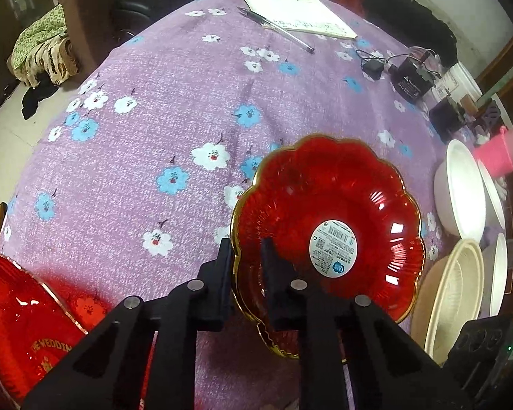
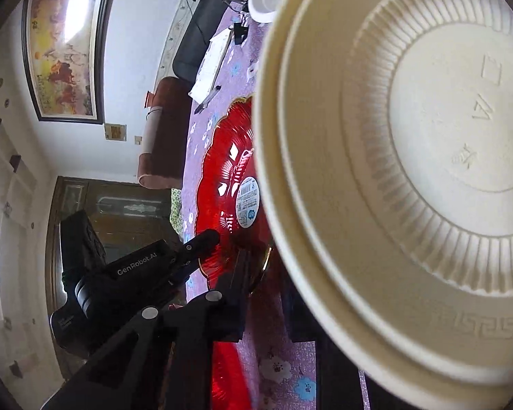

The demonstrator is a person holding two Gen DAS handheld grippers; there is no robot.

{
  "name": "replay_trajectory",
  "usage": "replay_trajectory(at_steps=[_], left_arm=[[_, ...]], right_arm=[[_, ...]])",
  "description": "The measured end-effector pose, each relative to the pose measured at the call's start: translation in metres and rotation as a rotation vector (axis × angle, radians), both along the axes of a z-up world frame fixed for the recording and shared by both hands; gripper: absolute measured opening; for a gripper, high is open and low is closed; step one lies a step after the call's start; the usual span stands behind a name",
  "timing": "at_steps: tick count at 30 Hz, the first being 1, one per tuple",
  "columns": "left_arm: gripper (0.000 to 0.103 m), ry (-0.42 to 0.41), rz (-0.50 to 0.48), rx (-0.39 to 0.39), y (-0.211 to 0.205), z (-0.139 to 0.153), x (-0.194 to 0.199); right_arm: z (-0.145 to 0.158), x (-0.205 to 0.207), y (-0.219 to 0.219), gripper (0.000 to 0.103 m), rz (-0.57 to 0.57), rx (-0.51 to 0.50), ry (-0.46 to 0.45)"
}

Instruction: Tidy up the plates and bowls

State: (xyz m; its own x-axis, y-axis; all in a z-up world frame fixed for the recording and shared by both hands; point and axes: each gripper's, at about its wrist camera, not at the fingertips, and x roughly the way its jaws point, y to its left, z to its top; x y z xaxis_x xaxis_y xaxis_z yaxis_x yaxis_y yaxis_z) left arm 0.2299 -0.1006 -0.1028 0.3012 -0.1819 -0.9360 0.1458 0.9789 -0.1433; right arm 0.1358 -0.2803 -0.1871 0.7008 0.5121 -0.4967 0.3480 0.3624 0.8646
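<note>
Two grips are on at once. Left gripper (image 1: 246, 263) has its jaws nearly closed, clamped on the near rim of the red plate (image 1: 328, 225), one finger outside the gold edge and one inside. That plate sits on the purple floral cloth (image 1: 147, 130), right of centre in the left wrist view, sticker facing up. It may be tipped up a little at the gripped edge, hard to tell.

Right gripper (image 2: 266, 280) is pinched on the rim of the cream bowl (image 2: 410, 157), which fills most of the right wrist view, tilted with its inside toward the camera. Only the left finger shows clearly; the other is hidden behind the bowl wall. Jaws read as closed on the rim, not released.

Other pieces: a second red plate (image 1: 20, 321) at the near left edge of the cloth, and white bowls (image 1: 461, 188) standing along the right side beyond the cream bowl.

Step, as I judge it: both pieces grasped, lift not clearly started. Next move likely calls for raising each clear of the cloth and carrying it to its like, red plate to red plate, bowl to bowls. Thin rim grips, so slipping or swinging is the risk.
</note>
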Motion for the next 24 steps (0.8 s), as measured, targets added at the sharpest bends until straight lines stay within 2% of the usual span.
replay_trajectory(at_steps=[6, 13, 16, 20, 22, 24], left_arm=[[0.013, -0.012, 0.005, -0.009, 0.009, 0.005, -0.008], [0.013, -0.064, 0.008, -0.019, 0.017, 0.023, -0.021], [0.013, -0.094, 0.011, -0.037, 0.024, 0.035, -0.029], [0.013, -0.159, 0.011, -0.050, 0.035, 0.053, -0.042], [0.013, -0.158, 0.015, -0.045, 0.040, 0.054, -0.044], [0.013, -0.141, 0.038, -0.058, 0.049, 0.052, -0.042]], right_arm=[[0.010, -0.001, 0.008, 0.015, 0.025, -0.041, -0.021], [0.030, -0.006, 0.020, 0.015, 0.046, -0.102, -0.068], [0.045, -0.007, 0.025, 0.015, 0.044, -0.163, -0.102], [0.060, -0.017, 0.036, 0.018, 0.062, -0.197, -0.166], [0.064, -0.023, 0.041, 0.017, 0.075, -0.203, -0.200], [0.065, -0.022, 0.046, 0.014, 0.084, -0.236, -0.192]])
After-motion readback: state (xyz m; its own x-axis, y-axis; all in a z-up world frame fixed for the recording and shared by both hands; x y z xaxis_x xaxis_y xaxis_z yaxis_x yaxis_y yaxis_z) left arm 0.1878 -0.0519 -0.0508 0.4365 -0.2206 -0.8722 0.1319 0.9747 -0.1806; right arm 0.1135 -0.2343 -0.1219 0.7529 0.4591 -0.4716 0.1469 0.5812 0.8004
